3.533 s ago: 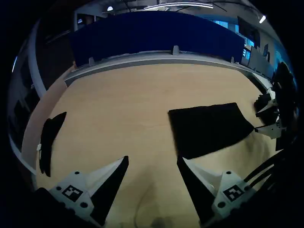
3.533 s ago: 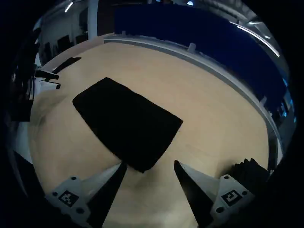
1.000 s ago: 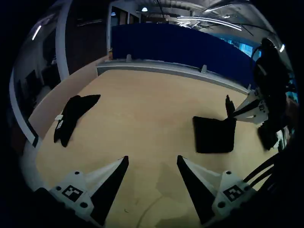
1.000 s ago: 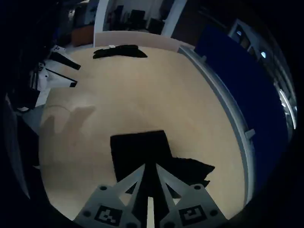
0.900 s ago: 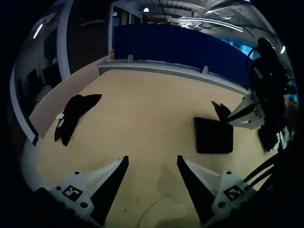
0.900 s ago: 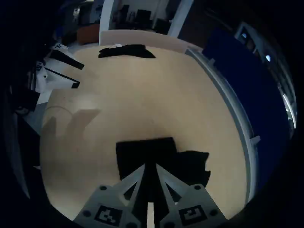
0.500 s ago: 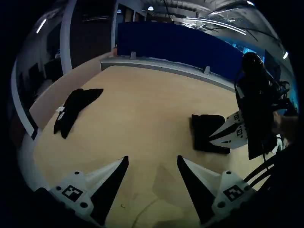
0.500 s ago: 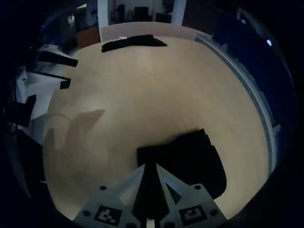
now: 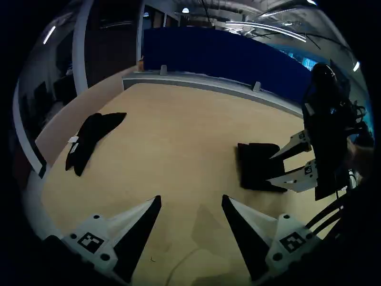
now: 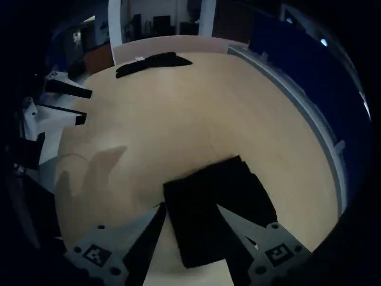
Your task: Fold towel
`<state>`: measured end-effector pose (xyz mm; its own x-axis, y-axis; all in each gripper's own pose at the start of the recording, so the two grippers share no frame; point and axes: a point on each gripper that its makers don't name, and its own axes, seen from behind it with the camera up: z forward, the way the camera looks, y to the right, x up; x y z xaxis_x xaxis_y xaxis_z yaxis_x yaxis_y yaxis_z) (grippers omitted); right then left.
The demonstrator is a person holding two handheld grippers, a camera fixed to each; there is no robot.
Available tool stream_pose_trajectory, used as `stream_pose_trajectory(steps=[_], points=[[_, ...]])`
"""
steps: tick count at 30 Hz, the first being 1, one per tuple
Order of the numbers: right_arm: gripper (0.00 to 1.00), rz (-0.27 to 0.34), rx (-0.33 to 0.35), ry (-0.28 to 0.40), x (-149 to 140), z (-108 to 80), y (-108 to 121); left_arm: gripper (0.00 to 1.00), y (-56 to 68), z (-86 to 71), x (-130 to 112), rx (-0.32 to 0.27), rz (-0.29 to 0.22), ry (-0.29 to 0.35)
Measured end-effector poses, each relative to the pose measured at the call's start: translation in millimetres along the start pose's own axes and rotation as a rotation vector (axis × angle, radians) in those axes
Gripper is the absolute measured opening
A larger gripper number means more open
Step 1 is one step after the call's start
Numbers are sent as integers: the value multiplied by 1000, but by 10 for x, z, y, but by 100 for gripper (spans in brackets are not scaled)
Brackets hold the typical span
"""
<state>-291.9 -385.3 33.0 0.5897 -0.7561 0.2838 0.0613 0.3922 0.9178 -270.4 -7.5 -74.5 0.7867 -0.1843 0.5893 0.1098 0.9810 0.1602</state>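
Observation:
A black towel (image 9: 255, 164), folded into a small thick rectangle, lies flat on the light wooden table (image 9: 190, 119). In the left gripper view my right gripper (image 9: 270, 169) stands open over the towel's right edge, held by a person in dark clothing. My left gripper (image 9: 190, 200) hovers open and well short of the towel, with nothing between its fingers. In the right gripper view the towel (image 10: 214, 205) lies under and just beyond my right gripper (image 10: 190, 207), whose fingers are spread apart. The left gripper (image 10: 88, 106) shows far off at the left, open.
A second black cloth (image 9: 90, 136) lies crumpled near the table's far left edge, also seen as the cloth (image 10: 152, 61) at the top of the right gripper view. A blue partition (image 9: 224, 52) runs along the table's back edge. Bare wood (image 10: 166, 109) separates the two cloths.
My right gripper, shut on the towel's flap a second ago, laid it over onto the folded stack and has opened. The left gripper stayed open and barely moved.

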Motion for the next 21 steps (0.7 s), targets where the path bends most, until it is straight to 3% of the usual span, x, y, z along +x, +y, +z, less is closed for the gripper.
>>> stream_pose_trajectory(steps=[21], points=[[71,180,-79,-62,-843,-337,-13,94,88,65,23,-18,5,-1]])
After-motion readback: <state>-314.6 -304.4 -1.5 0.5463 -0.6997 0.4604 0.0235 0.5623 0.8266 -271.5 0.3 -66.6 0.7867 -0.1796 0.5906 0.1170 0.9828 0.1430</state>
